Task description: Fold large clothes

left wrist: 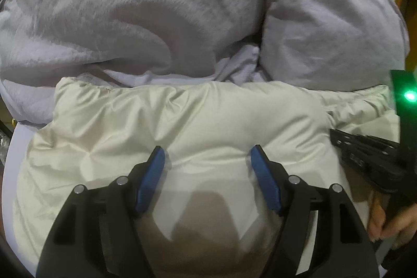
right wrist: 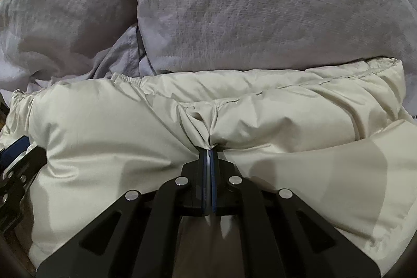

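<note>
Left gripper [left wrist: 207,156]: jaws spread wide, blue pads apart, nothing between. Right gripper [right wrist: 208,155]: jaws closed tight, pads pinching fabric fold. Bare hand [left wrist: 391,223] grips right handle.

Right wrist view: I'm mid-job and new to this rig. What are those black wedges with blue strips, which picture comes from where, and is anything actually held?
There is no robot arm: a person holds a two-finger gripper in each hand, each with a fisheye camera looking forward along its fingers. The black wedges are the fingers, the blue strips their pads.

In the right wrist view, the right gripper is shut, pinching a fold of the cream puffer jacket.

In the left wrist view, the left gripper is open over the same jacket, gripping nothing. The black device with a green light at that view's right edge is the right gripper.

Behind the jacket lies lavender bedding.
</note>
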